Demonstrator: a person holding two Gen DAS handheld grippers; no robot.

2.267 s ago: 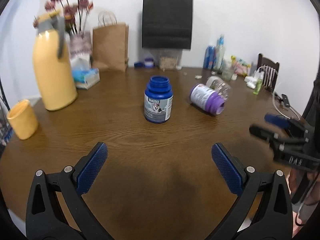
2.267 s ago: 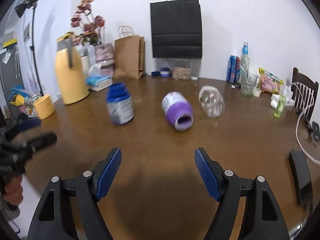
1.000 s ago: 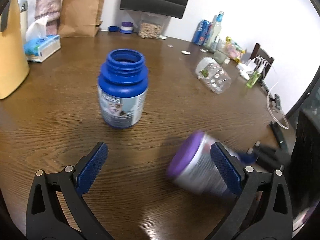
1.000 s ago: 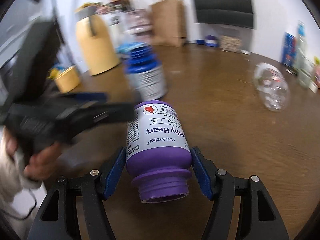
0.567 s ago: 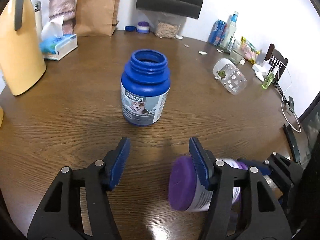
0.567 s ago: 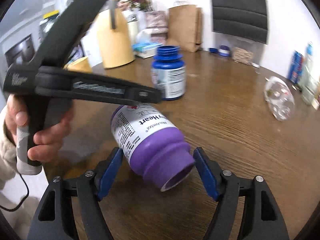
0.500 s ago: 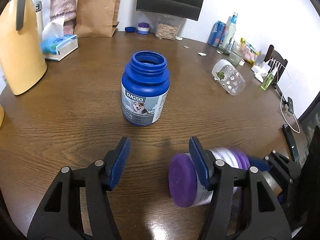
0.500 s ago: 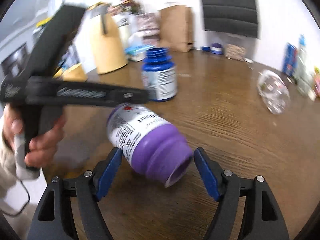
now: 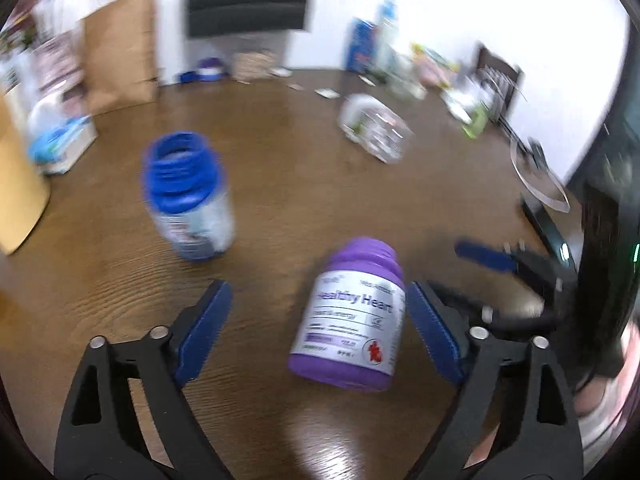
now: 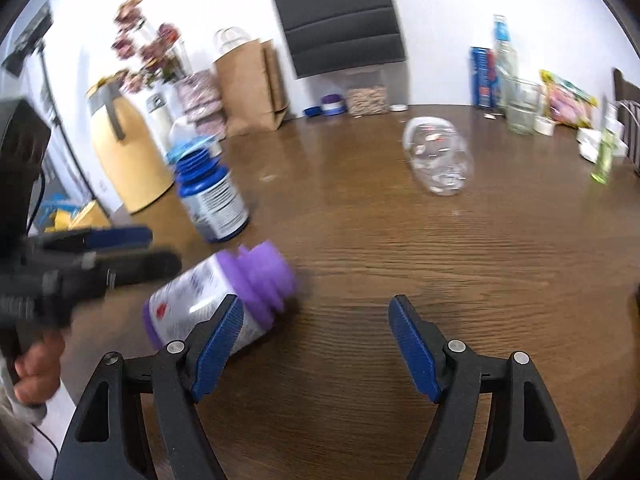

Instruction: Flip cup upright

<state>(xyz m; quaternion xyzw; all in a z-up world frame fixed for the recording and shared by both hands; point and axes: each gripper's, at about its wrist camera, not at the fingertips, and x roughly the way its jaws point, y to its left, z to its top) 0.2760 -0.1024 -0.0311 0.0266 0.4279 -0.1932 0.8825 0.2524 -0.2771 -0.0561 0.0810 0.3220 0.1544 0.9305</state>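
purple jar [image 9: 352, 316] tilted on table [image 9: 280, 184], ungripped, between spread left gripper [image 9: 320, 336] fingers | right gripper [image 10: 316, 348] released, beside | risk: topples, rolls toward blue jar [image 9: 188, 196]

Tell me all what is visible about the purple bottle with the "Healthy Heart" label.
The purple bottle looks plastic, with a purple body, a wide threaded neck and a white-silver label reading "Healthy Heart" with a small red figure. It has no cap. It is tilted on the wooden table, neck pointing away from the left wrist camera. It sits between the open left gripper's fingers; contact is unclear.
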